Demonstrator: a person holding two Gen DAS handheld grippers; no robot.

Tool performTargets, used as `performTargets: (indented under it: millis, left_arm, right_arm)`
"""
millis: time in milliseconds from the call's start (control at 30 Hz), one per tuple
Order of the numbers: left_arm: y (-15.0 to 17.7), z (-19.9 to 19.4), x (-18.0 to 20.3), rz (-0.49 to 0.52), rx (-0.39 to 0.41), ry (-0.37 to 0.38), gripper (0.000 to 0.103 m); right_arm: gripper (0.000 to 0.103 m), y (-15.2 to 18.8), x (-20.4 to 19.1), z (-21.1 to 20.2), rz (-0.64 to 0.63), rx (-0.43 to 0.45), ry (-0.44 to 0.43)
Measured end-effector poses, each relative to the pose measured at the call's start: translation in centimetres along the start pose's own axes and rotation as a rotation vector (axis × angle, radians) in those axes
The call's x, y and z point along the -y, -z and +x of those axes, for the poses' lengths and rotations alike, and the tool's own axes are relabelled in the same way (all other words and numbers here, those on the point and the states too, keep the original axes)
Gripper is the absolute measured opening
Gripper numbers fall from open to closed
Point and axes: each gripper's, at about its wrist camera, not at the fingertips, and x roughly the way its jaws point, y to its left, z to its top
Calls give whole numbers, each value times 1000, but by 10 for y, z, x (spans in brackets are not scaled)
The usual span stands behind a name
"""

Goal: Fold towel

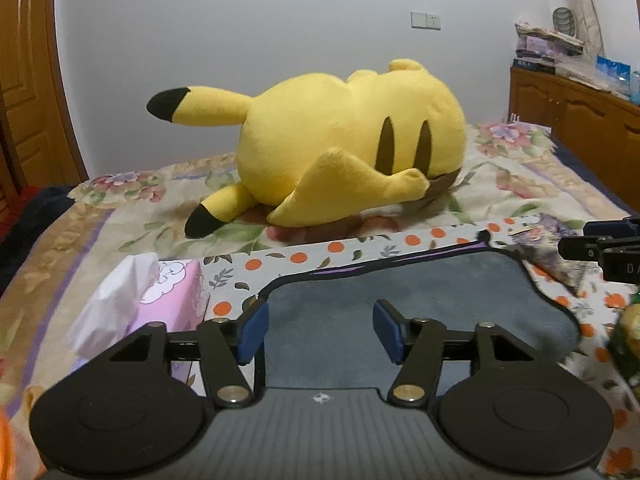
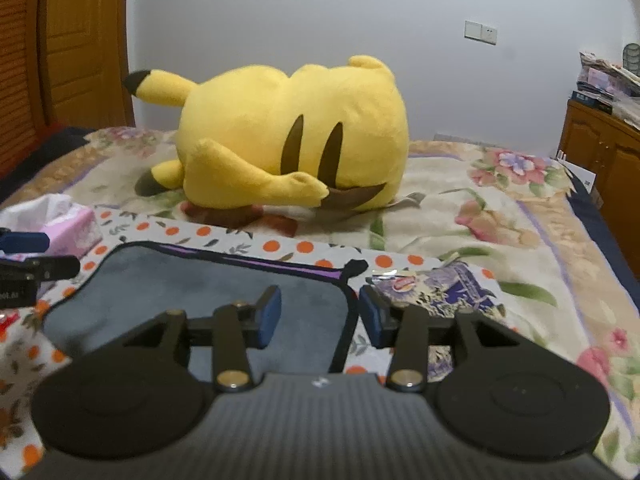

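- Towel (image 1: 420, 300), grey with a dark border, is lying flat on an orange-dotted cloth (image 1: 360, 244) spread over the floral bedspread (image 2: 500, 208).
- Left gripper (image 1: 320, 330) is hovering over the towel's near left part, jaws spread wide, gripping nothing.
- Right gripper (image 2: 320, 316) is straddling the towel's right edge, jaws also apart and empty.
- Pink tissue box (image 1: 172, 296) is sitting just left of the towel; a purple snack packet (image 2: 440, 286) is lying to its right.
- Yellow Pikachu plush (image 2: 288, 140) is lying on its side behind them.
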Motion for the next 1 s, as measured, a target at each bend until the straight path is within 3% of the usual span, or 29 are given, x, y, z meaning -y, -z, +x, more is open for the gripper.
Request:
performTargets:
  millis: [233, 367, 433, 533, 1000]
  left_arm:
    - [3, -57, 12, 7, 30, 7, 90]
    - [6, -88, 17, 3, 44, 15, 99]
    - [7, -100, 18, -2, 49, 19, 103]
    - [9, -116, 21, -8, 41, 18, 103]
    - [17, -182, 24, 2, 59, -15, 103]
  right_arm:
    - [64, 8, -2, -53, 21, 17, -15]
    - [79, 14, -2, -79, 40, 31, -27]
    - [92, 16, -2, -90, 36, 40, -25]
    - [103, 20, -3, -106, 33, 57, -18]
    - [103, 29, 7, -161, 69, 94, 7]
